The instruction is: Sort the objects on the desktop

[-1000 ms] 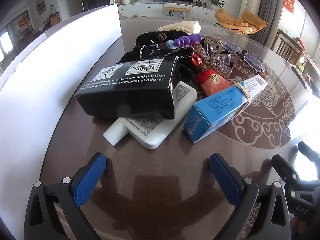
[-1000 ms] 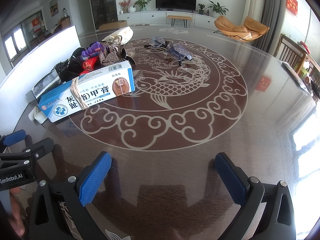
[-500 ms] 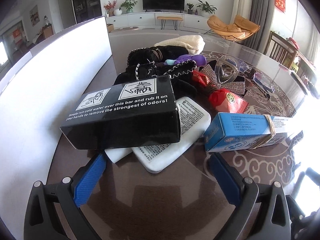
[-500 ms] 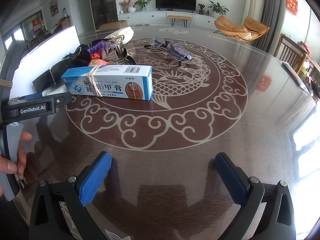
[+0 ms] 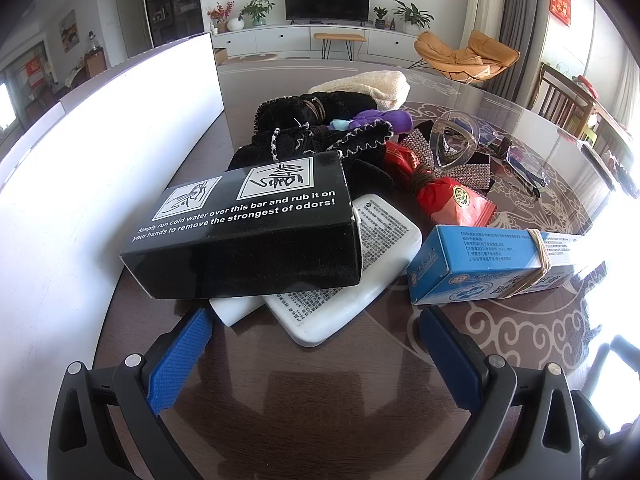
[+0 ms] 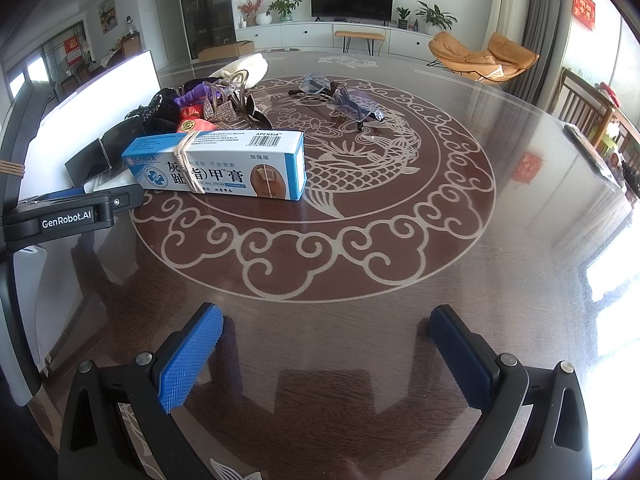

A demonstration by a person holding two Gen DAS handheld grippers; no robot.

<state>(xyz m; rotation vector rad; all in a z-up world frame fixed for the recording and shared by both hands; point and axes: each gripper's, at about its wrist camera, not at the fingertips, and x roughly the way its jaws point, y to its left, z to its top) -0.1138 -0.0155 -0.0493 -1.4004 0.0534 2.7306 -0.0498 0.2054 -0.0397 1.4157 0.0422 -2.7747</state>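
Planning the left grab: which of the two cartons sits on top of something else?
The black box with white lettering; it rests on the white flat pack. The blue carton, bound with rubber bands, lies directly on the table.

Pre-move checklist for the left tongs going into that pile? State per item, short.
1. Left tongs open and empty: ok.
2. Right tongs open, empty, over bare table, away from the pile: ok.
3. Nearest item reachable: ok. The white flat pack lies just ahead of the left tongs.
4. White flat pack free to lift: not ok. The black box rests on top of it.
5. Blue carton clear of the pile: ok from the right wrist view, with a rubber band around it; whether its far end touches the pile, cannot tell.
6. Glasses out of the path: ok, farther back on the table.
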